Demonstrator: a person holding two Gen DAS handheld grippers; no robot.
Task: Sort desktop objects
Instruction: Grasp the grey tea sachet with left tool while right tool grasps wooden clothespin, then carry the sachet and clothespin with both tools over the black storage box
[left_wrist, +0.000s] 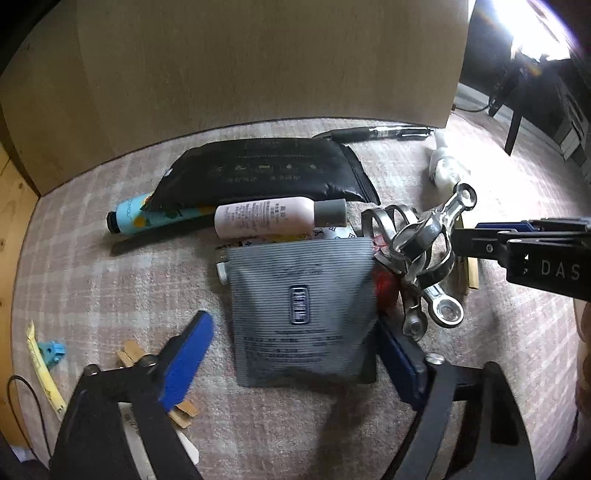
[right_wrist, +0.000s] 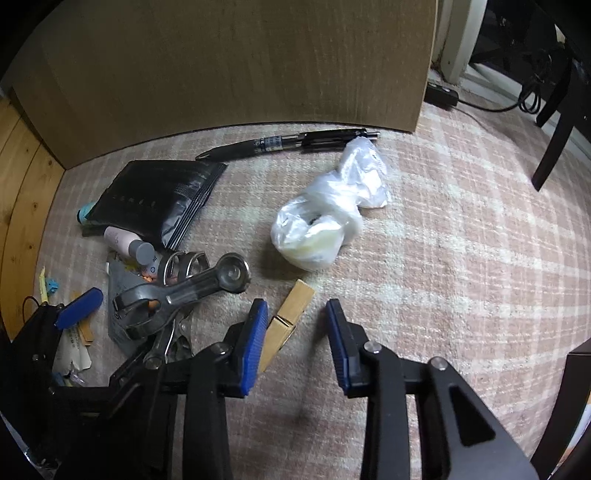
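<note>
Pink-and-white checked cloth (left_wrist: 110, 258) covers the surface, and a brown cardboard panel (left_wrist: 258, 66) stands at its far edge. The left gripper (left_wrist: 291, 354) points down with its blue-padded jaws wide apart on either side of a grey striped flat pouch (left_wrist: 299, 310); the pads do not clearly press on it, so nothing is held. Beyond the pouch lie a pink plastic bottle with a grey cap (left_wrist: 277, 218), a light-blue tube with a black cap (left_wrist: 147, 218) and a black padded foil bag (left_wrist: 266, 170), which lies partly over the tube. A black pen (right_wrist: 288, 142) lies along the foot of the panel. Just right of the pouch is a heap of shiny metal clips (left_wrist: 424, 251). The right gripper (right_wrist: 297, 343) hovers with its jaws about half open and empty; a wooden clothespin (right_wrist: 288, 317) lies just beside its left pad, partly behind it. A crumpled clear plastic bag (right_wrist: 328, 218) lies farther away.
</note>
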